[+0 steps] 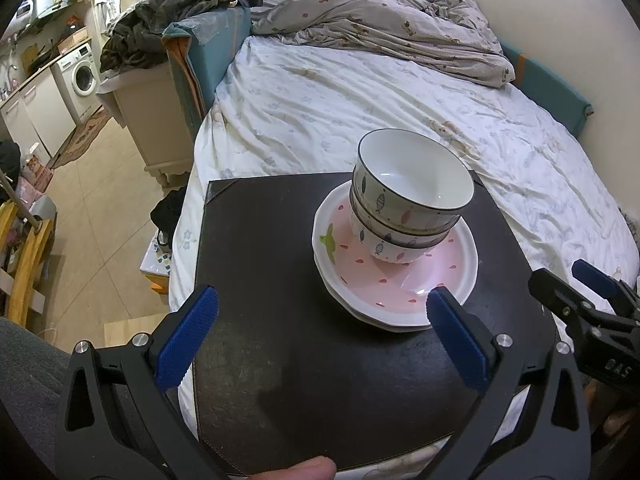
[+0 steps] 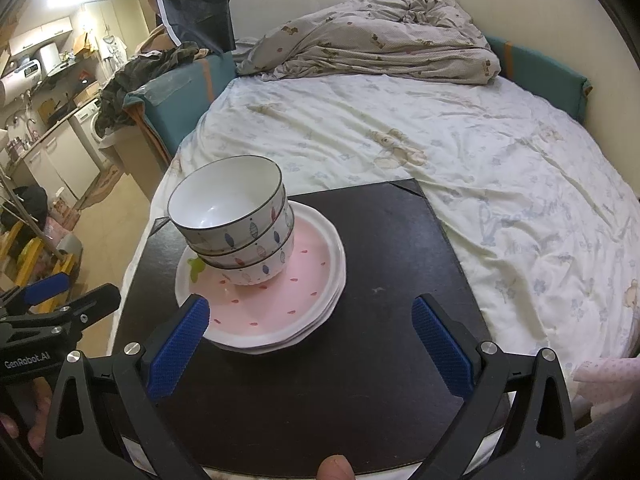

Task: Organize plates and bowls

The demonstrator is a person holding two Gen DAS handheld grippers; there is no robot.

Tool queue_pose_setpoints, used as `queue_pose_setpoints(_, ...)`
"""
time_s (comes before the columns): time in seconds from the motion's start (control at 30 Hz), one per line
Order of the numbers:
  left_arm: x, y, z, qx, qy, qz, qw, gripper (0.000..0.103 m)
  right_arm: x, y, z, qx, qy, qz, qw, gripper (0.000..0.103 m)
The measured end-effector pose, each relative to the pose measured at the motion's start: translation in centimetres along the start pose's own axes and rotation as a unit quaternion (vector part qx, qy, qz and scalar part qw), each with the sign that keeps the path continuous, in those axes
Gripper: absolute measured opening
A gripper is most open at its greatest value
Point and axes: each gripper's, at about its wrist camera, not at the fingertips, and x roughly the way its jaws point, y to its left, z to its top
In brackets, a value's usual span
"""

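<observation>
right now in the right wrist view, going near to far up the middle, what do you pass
right claw → black mat → pink plates → stacked bowls → white bedsheet → crumpled grey blanket

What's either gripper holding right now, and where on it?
Nothing. Left gripper and right gripper are both open and empty, short of the stacked bowls on the pink plate.

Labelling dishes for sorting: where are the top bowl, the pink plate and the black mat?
top bowl (image 1: 416, 178), left wrist view, inner wall.
pink plate (image 2: 280, 296), right wrist view, pink centre.
black mat (image 2: 384, 248), right wrist view, bare surface.
</observation>
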Motion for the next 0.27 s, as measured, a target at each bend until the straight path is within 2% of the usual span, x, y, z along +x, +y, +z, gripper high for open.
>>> queue_pose_setpoints(0.1, 0.05, 0.01, 0.1, -0.001, 0.003, -0.002, 1.0, 0.103, 0.2, -0.18, -0.06, 0.001, 0.003, -0.015, 1.0, 0.103)
queue_pose_setpoints(0.27, -0.14, -0.06, 0.29, -0.002, 0.001, -0.007, 1.0, 0.103, 0.31, -0.06, -0.14, 0.0, 0.006, -0.014, 1.0, 0.103)
